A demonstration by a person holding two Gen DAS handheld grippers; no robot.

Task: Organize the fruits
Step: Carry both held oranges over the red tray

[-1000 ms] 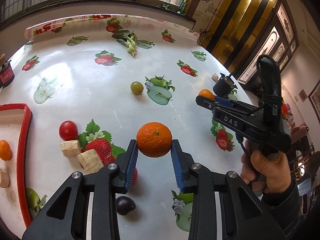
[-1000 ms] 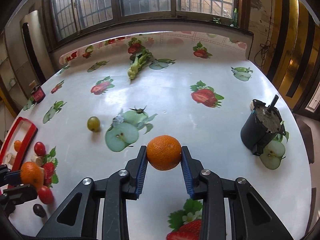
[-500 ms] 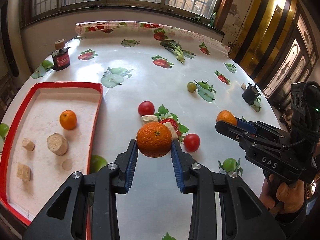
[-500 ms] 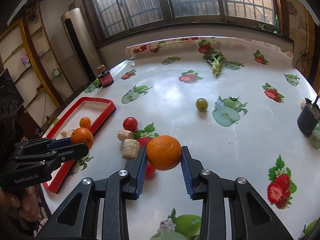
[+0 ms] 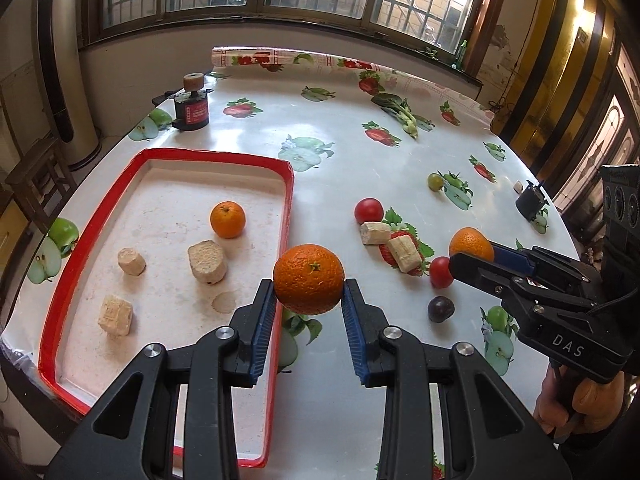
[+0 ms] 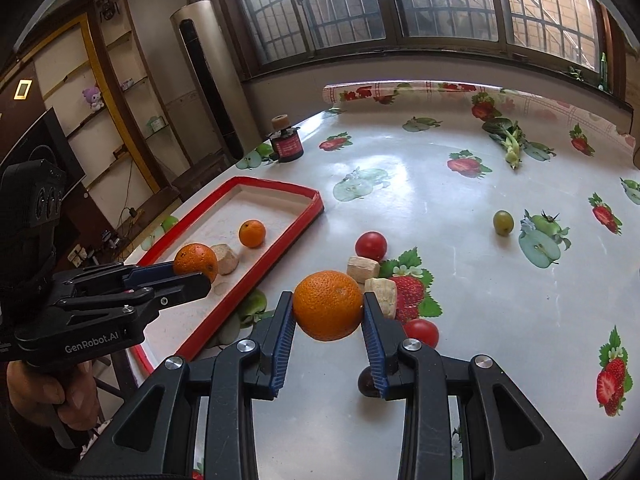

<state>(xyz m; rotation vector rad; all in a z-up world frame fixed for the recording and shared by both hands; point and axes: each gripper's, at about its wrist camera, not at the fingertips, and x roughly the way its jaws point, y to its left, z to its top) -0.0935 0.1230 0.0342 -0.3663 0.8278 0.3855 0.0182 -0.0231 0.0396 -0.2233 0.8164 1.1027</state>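
Your left tongs (image 5: 308, 303), marked "GenRobot.AI", and right tongs (image 6: 328, 322), marked "DAS", each pinch an orange (image 5: 308, 279).

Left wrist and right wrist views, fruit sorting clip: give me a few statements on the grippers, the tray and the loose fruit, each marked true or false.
1. Each gripper is shut on an orange. True: the left gripper clamps one orange and the right gripper clamps another orange.
2. The red tray holds no fruit. False: a small orange lies in it among several beige chunks.
3. Two red tomatoes lie on the table outside the tray. True: one tomato is farther off and the other tomato nearer.
4. The green grape sits inside the tray. False: it lies on the tablecloth, well away from the tray.
5. The leafy green vegetable is between the right gripper's pads. False: it lies at the far side of the table.
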